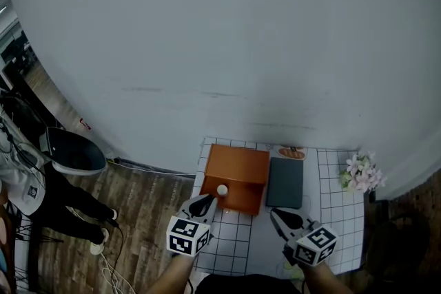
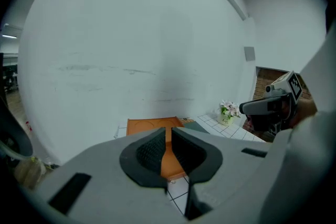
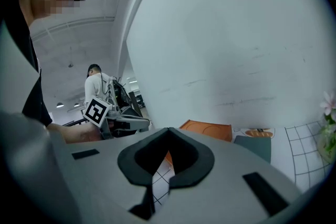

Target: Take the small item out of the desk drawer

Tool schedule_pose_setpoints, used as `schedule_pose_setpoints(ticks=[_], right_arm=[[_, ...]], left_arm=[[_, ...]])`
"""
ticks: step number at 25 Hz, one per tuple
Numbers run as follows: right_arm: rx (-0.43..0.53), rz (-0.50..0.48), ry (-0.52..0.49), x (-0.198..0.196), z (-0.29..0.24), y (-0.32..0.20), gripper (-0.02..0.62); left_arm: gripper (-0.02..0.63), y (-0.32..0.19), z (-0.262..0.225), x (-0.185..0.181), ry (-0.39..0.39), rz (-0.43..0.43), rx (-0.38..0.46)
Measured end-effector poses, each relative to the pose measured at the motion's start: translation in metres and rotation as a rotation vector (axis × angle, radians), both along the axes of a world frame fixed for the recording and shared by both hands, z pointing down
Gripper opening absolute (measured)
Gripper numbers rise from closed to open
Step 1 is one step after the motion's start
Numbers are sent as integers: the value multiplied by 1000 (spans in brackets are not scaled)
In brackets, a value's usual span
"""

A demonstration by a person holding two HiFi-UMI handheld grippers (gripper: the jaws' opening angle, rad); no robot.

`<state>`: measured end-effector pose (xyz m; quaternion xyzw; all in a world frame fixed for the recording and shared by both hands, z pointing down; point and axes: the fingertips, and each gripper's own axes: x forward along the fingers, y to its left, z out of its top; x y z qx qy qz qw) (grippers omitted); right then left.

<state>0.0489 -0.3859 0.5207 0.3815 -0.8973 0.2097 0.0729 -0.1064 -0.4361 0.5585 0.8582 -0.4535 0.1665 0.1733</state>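
Hovering your left gripper [image 1: 209, 200], jaws pressed together on nothing, just beside the white knob [image 1: 222, 190] of the orange desk drawer [image 1: 238, 169] on the gridded table [image 1: 337, 217]; right gripper [image 1: 277, 215] closed too, empty.

Lab or recording-studio corner off an open office. Plain white wall [image 1: 220, 45] as backdrop, small table under a grid-printed cover [image 1: 344, 217], loose cables [image 1: 110, 265] on the wood-plank floor [image 1: 145, 196] lower left. Bystander [image 3: 100, 86] and ceiling lights [image 3: 59, 105] at left of the right gripper view.
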Motion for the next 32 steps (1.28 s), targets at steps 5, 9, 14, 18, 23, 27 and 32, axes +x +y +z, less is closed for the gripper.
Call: schedule_pose_setpoints(ticks=[5, 9, 14, 18, 23, 27, 32], right_arm=[[-50, -10, 32, 17, 19, -12, 5], [-117, -6, 49, 28, 45, -9, 5], [-183, -17, 84, 31, 72, -8, 5], [-242, -8, 105, 39, 91, -3, 5], [-263, -7, 120, 40, 99, -8, 5], [-264, -9, 114, 37, 97, -7, 5], [-257, 10, 113, 39, 93, -7, 5]], left_arm=[[65, -29, 22, 21, -15, 50, -18], [127, -36, 56, 26, -40, 65, -77], [152, -47, 104, 25, -68, 69, -135], [179, -54, 127, 28, -101, 71, -144], [219, -70, 146, 30, -119, 65, -131], [224, -74, 160, 28, -135, 53, -158], [222, -77, 166, 26, -204, 69, -198]])
